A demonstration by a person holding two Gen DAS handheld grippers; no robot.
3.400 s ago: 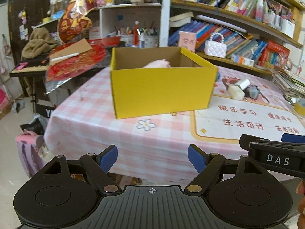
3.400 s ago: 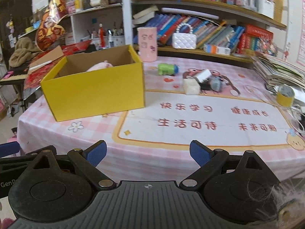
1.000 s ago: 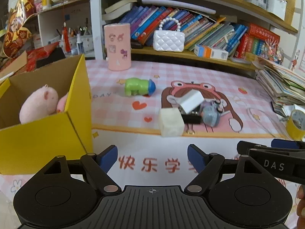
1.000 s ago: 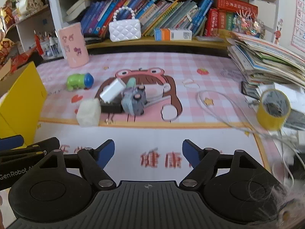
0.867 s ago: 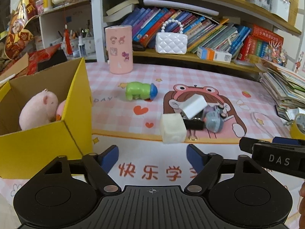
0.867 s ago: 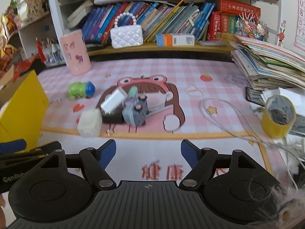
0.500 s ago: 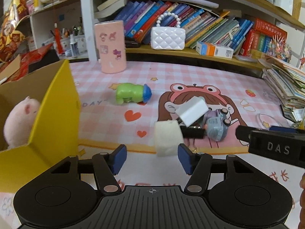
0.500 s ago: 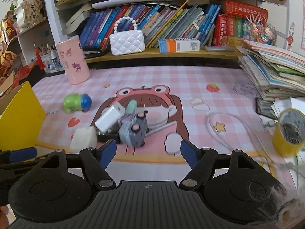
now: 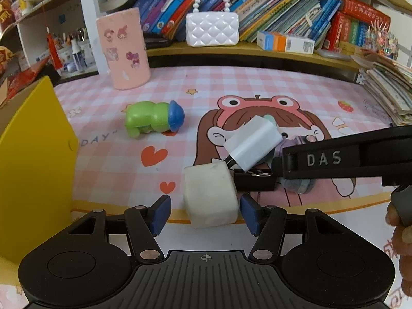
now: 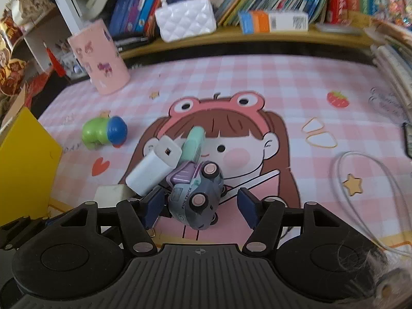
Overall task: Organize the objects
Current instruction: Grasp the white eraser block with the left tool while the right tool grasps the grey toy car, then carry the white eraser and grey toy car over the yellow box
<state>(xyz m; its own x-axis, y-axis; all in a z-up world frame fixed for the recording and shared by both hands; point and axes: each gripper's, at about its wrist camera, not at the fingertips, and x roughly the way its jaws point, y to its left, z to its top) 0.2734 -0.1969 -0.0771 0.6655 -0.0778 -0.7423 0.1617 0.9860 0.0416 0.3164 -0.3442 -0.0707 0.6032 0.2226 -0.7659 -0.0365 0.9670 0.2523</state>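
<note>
Yellow box (image 9: 33,154) beside white block (image 9: 209,195).

**Small toys clustered at the jaws**

A white foam cube (image 9: 209,197) sat upright between the left jaws, a gap showing on each side. A grey-purple toy truck (image 10: 197,197) lay tipped on its side between the right jaws, wheels facing up. A white charger (image 10: 154,166) leaned tilted just beyond them, over a black clip (image 9: 255,181). A green toy (image 9: 153,119) with a blue cap lay farther off, left.
</note>
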